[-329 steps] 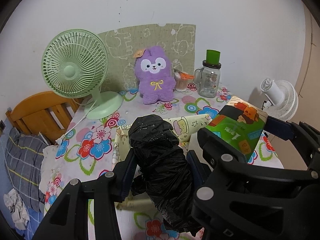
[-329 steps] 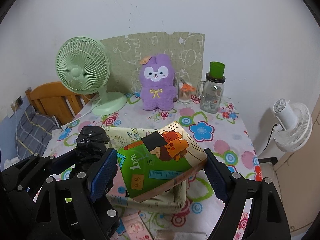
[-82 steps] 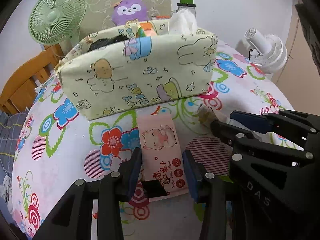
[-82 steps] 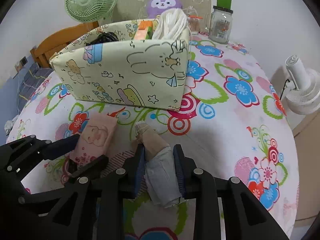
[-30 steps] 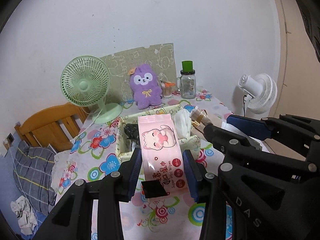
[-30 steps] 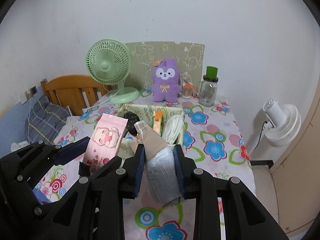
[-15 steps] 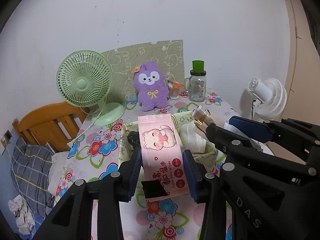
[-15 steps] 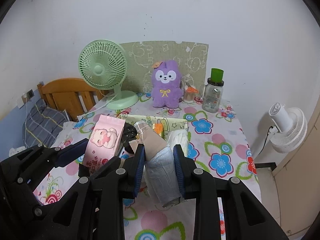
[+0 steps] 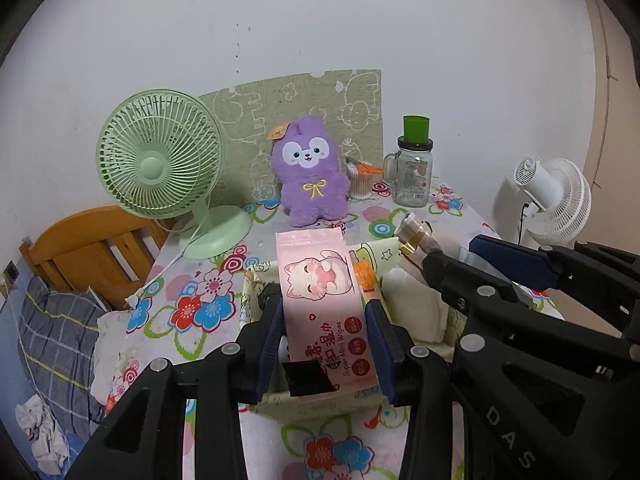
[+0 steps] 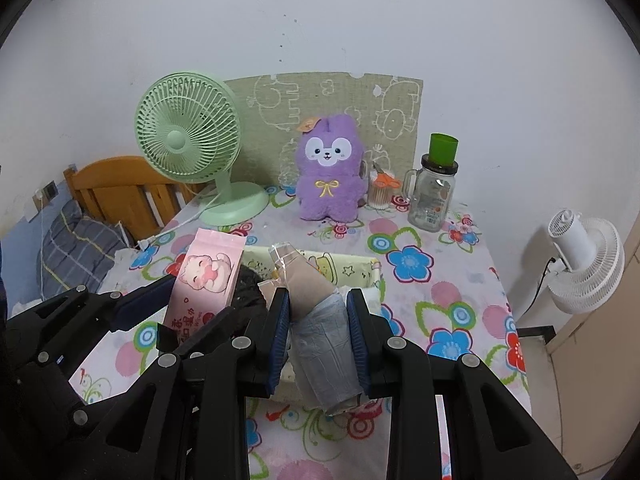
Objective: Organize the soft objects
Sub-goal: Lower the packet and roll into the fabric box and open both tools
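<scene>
Item 1: pink foil pack of wet wipes with a cat print (image 9: pixel 324 304), clamped upright in my left gripper (image 9: pixel 326 332).

Item 2: grey-and-tan soft plastic pouch (image 10: pixel 320 320), pinched tight in my right gripper (image 10: pixel 318 328).

Both hover over the pale yellow cartoon-print fabric bin (image 10: pixel 356 268) on the floral tablecloth (image 10: pixel 440 292).

Handling: I'd lower each into a free gap, keep the packs vertical, and let go only once seated.

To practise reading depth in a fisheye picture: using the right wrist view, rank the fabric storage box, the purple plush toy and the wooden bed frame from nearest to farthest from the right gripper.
1. Fabric storage box: directly beneath and ahead of the right gripper, nearest.
2. Purple plush toy: straight ahead, at the table's far edge by the wall.
3. Wooden bed frame: off the table, far left; farthest.
</scene>
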Demonstrator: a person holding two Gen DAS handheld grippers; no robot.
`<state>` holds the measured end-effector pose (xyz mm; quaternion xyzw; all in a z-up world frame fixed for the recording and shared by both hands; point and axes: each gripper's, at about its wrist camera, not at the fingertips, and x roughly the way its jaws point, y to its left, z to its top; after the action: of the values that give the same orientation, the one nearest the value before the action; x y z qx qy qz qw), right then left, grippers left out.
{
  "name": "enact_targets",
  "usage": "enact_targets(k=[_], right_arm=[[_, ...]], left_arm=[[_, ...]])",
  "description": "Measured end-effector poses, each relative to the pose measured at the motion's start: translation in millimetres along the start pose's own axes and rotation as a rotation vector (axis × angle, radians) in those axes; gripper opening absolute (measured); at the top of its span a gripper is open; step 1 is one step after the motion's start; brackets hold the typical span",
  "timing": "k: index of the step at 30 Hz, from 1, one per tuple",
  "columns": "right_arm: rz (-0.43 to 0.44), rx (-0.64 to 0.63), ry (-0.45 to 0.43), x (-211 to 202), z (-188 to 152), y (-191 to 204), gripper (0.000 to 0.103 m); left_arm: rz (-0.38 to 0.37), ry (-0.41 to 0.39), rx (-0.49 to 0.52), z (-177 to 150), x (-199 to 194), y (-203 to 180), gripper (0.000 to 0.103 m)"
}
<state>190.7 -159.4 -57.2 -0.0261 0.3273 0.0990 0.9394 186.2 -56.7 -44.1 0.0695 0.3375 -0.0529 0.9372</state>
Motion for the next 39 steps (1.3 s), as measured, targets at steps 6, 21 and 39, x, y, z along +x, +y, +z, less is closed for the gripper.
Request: enact_targets(k=[6, 21, 39], right_arm=[[-0.011, -0.005, 0.012, 18.5, 7.6, -1.7, 0.032], [0.016, 0.034, 0.066, 68.5, 11.9, -7.6, 0.032], [0.071, 0.032, 0.058, 78.3, 8.1, 12.6, 0.082]], left_arm=[[-0.015, 0.019, -0.021, 6.0, 23.8, 5.7, 0.044], [-0.018, 0.044, -0.016, 8.1, 59.9, 12.5, 0.088], [-0.008, 0.066, -0.036, -0.3, 58.1, 28.3, 0.095]])
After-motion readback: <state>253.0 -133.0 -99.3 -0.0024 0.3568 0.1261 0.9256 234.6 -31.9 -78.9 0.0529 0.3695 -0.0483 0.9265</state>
